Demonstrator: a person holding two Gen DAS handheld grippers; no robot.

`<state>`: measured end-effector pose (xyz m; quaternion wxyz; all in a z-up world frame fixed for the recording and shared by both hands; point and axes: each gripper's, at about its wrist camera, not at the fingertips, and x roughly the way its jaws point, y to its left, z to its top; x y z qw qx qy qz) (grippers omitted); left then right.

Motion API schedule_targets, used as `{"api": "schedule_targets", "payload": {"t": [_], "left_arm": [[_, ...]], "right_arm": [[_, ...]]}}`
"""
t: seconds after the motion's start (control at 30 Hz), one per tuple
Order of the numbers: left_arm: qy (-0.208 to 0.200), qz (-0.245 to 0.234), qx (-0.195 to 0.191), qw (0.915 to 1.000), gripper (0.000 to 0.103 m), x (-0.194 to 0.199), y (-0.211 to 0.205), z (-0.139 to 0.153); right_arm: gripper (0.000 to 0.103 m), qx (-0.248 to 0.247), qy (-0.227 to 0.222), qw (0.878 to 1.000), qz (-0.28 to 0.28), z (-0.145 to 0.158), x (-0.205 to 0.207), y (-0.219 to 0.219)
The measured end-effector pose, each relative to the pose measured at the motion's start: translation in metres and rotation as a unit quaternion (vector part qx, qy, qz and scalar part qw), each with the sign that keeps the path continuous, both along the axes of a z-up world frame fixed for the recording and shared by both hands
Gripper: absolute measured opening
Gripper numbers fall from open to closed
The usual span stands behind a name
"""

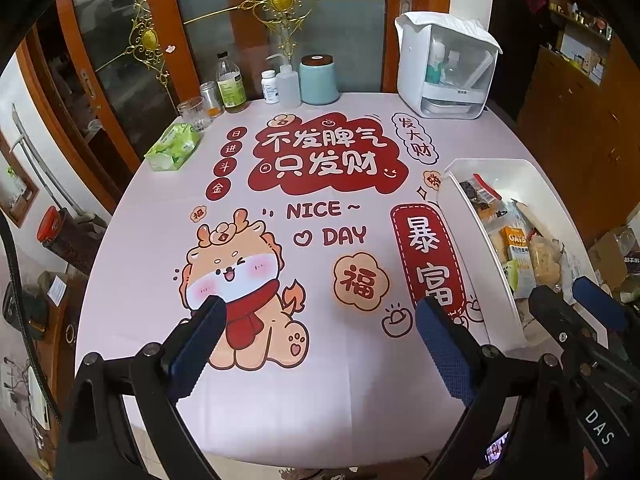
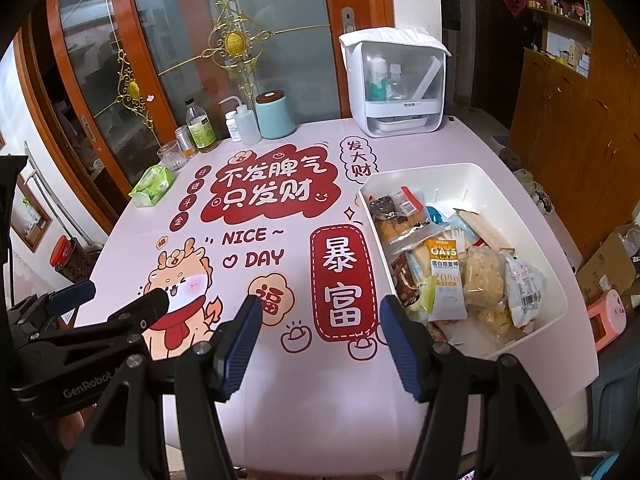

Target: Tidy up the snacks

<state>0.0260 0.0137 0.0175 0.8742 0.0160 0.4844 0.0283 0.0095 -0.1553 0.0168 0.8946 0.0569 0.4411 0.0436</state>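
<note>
A white bin stands on the right side of the pink printed tablecloth. It holds several packaged snacks, among them an orange oats bar and a pale rice-cake pack. My right gripper hovers open over the cloth just left of the bin's near corner, with nothing between its fingers. In the left wrist view the bin lies to the right. My left gripper hangs open and empty over the cartoon dragon print. The right gripper shows at the right edge there.
A green tissue pack, a glass, bottles, a teal canister and a white countertop box line the table's far side. Glass doors stand behind them. A pink object sits beyond the right table edge.
</note>
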Motion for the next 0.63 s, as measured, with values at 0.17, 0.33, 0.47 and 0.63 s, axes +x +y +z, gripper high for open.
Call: {"api": "schedule_targets", "payload": {"t": [0.17, 0.33, 0.47, 0.63], "left_arm": [[0.000, 0.000, 0.000, 1.0000, 0.095, 0.0003, -0.0009, 0.0000], [0.002, -0.005, 0.000, 1.0000, 0.095, -0.0022, -0.0025, -0.0029], [0.002, -0.005, 0.001, 1.0000, 0.095, -0.0025, -0.0028, -0.0032], [0.002, -0.005, 0.001, 1.0000, 0.095, -0.0031, -0.0030, -0.0038]], "right_arm": [[0.062, 0.001, 0.002, 1.000, 0.001, 0.0005, 0.0020, -0.0013], [0.062, 0.002, 0.004, 1.000, -0.003, -0.0019, -0.0003, -0.0019], [0.062, 0.003, 0.007, 1.000, -0.004, -0.0035, -0.0037, -0.0001], [0.062, 0.004, 0.011, 1.000, -0.006, -0.0025, -0.0031, 0.0053]]}}
